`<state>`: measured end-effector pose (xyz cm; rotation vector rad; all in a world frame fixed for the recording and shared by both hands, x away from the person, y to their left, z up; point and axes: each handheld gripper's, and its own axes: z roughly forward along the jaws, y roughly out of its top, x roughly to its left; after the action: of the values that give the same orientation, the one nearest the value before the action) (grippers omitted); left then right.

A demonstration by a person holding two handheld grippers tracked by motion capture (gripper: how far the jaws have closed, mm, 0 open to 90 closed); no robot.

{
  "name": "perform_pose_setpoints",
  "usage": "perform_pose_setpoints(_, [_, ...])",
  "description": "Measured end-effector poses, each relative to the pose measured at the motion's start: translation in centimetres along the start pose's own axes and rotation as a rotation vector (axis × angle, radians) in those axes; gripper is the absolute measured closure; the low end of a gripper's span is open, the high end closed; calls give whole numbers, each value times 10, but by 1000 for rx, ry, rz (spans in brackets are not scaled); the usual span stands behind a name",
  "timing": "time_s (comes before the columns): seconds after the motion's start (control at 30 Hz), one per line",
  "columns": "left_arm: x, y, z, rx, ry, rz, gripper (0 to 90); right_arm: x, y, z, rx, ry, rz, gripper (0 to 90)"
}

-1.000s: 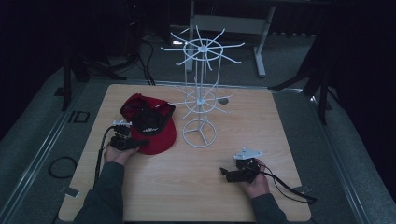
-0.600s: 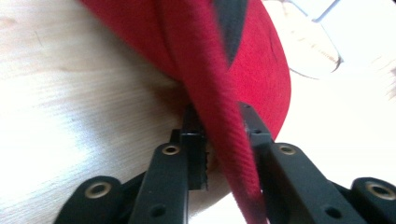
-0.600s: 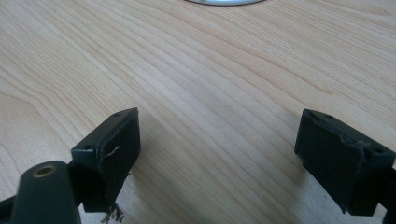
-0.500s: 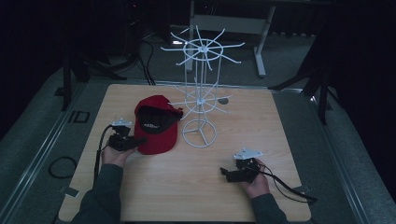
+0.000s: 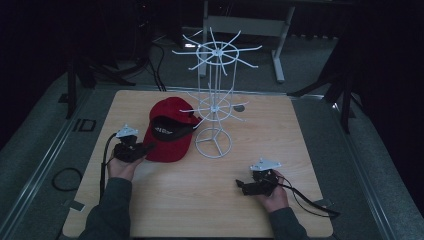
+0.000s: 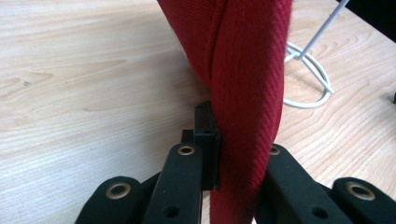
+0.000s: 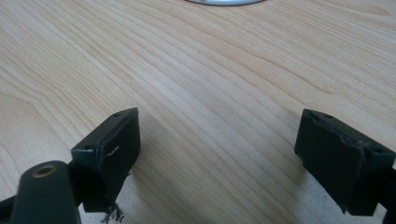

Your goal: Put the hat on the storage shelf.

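Two grippers at work — our left gripper (image 5: 146, 148) is clamped on the brim of the red cap (image 5: 170, 131), left of the white wire rack (image 5: 214, 102); our right gripper (image 5: 241, 186) rests near the table's (image 5: 300, 150) front edge, jaws spread apart.

High view overhead, gripper views near table (image 5: 210, 200)

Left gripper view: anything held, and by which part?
Yes. The left tool is shut on the red cap, pinching its fabric edge near the brim. The right tool is open above bare table, holding nothing.
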<state>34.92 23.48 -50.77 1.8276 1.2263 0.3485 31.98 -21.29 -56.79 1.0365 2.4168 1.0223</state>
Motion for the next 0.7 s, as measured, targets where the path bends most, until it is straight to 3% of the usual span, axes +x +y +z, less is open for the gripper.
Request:
perform_pose_setpoints(0.27, [-1,6,-12,-53,47,1,861,0,0,0,0,0,1,140])
perform_pose_setpoints(0.7, [-2,18,-27,-112,87,12,861,0,0,0,0,0,3,140])
